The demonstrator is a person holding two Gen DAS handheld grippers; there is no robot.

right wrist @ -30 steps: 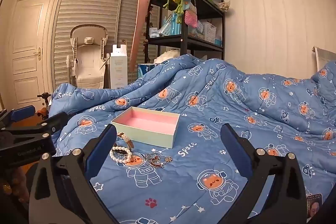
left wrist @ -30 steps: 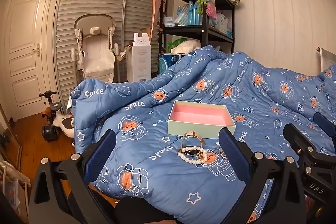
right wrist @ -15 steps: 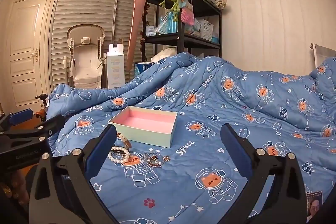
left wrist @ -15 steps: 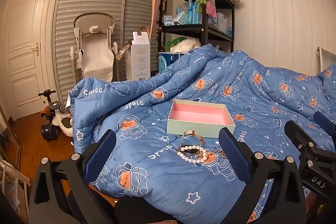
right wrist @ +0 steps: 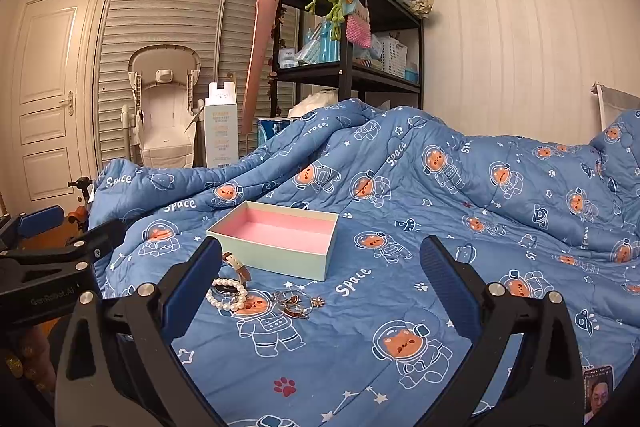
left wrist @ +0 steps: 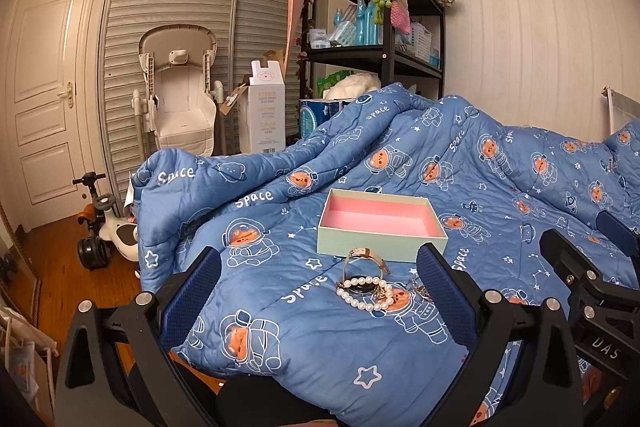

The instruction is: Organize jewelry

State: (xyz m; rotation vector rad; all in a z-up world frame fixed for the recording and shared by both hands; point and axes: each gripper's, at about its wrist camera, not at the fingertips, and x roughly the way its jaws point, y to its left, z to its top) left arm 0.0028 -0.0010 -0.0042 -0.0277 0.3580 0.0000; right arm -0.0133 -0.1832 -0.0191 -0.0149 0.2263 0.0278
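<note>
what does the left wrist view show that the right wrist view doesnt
Only the left wrist view: the ride-on toy on the wood floor, whole, and the right gripper at the frame's right edge.

Only the right wrist view: the small gold pieces beside the bracelet lie unobstructed, a red paw print on the quilt, and the left gripper at the left edge.

Both: the pink-lined box, empty, the pearl bracelet and watch in front of it on the blue quilt, the black shelf and the high chair. Both grippers are open.
</note>
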